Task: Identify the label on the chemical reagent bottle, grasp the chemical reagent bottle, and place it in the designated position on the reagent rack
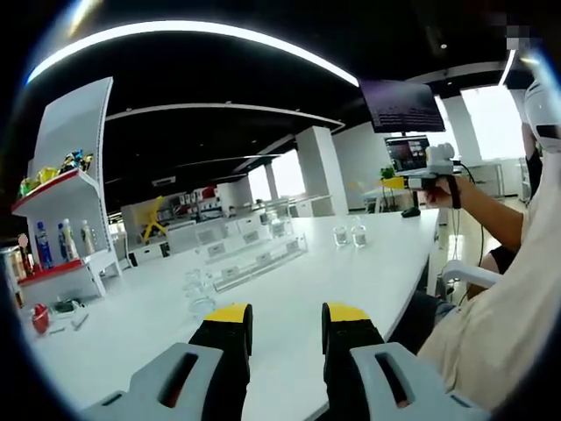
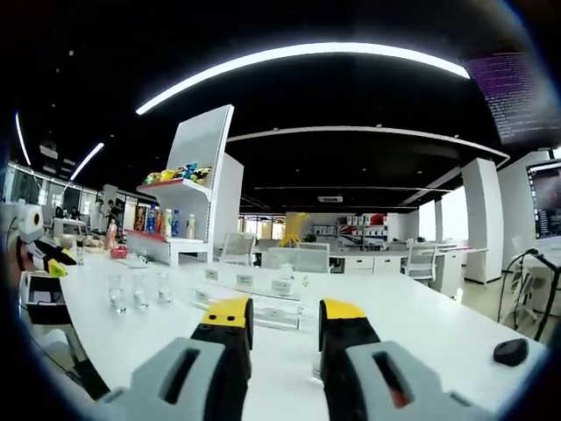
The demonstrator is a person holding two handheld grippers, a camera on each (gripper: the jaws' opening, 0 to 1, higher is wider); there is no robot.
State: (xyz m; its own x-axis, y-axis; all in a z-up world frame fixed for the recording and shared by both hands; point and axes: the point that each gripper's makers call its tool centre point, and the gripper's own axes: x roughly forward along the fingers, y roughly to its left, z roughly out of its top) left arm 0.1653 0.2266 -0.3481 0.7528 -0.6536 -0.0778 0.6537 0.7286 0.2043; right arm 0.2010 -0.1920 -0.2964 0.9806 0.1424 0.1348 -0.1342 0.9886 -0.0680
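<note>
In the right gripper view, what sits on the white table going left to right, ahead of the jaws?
Three small clear glass bottles in a row → clear acrylic tiered reagent rack with white labels → small black rounded object near the table's right edge. The right gripper is open and holds nothing.

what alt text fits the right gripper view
The right gripper hovers open and empty over a white table, its yellow-tipped jaws aimed at a clear reagent rack. Three small glass bottles stand to its left.
</note>
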